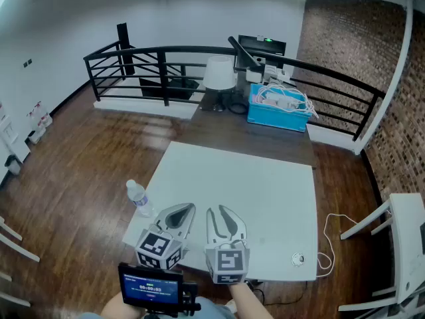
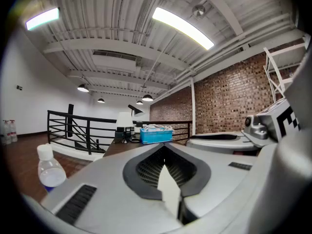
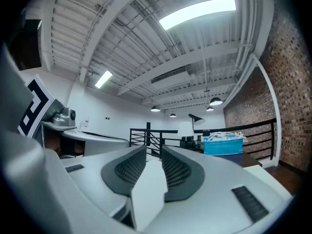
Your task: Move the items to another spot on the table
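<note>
A clear water bottle (image 1: 138, 198) with a white cap stands at the left edge of the white table (image 1: 252, 185); the left gripper view shows this bottle (image 2: 48, 167) low on the left. A small round object (image 1: 299, 259) lies near the table's front right corner. My left gripper (image 1: 188, 209) hovers over the front edge, just right of the bottle, with its jaws shut and nothing in them (image 2: 164, 146). Beside it, my right gripper (image 1: 219, 209) holds a narrow gap between its jaws (image 3: 153, 150), with nothing between them.
A darker table behind carries a blue box (image 1: 277, 108) of white cables, a white lamp (image 1: 218, 73) and a monitor. A black railing (image 1: 159, 62) runs around the back. A white cable (image 1: 330, 244) hangs off the table's right side. A white chair (image 1: 398, 244) stands at right.
</note>
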